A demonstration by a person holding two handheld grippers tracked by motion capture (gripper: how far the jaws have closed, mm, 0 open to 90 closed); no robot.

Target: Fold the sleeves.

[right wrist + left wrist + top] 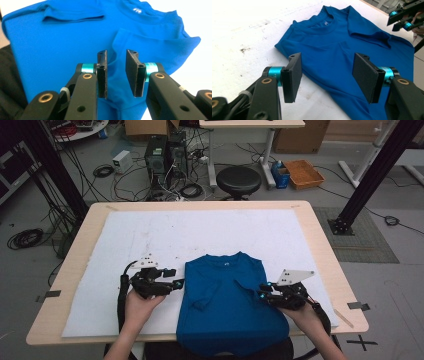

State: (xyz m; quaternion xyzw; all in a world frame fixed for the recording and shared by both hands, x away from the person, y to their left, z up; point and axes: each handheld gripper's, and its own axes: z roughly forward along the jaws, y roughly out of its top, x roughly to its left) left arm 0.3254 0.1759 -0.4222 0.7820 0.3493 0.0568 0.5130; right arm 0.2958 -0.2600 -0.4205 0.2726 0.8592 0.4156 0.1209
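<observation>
With our left gripper point(176, 279) wide open beside the blue T-shirt point(227, 302) at the table's point(310, 227) near edge and our right gripper point(116, 72) narrowly parted, empty, a shallow pinch could drop the folded sleeve.

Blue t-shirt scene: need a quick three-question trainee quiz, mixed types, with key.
1. True or false: both sleeves of the blue t-shirt are folded in over its front.
2. Which gripper has its jaws spread wider? A) left gripper B) right gripper C) both the same
3. What does the shirt lie on, and where does its bottom hem go?

Key:
1. True: in the high view both sleeves lie across the chest.
2. A. The left jaws stand wide apart over the shirt's edge; the right jaws leave a narrow gap, with nothing gripped.
3. On the white sheet covering the table; the hem hangs over the near edge.
</observation>
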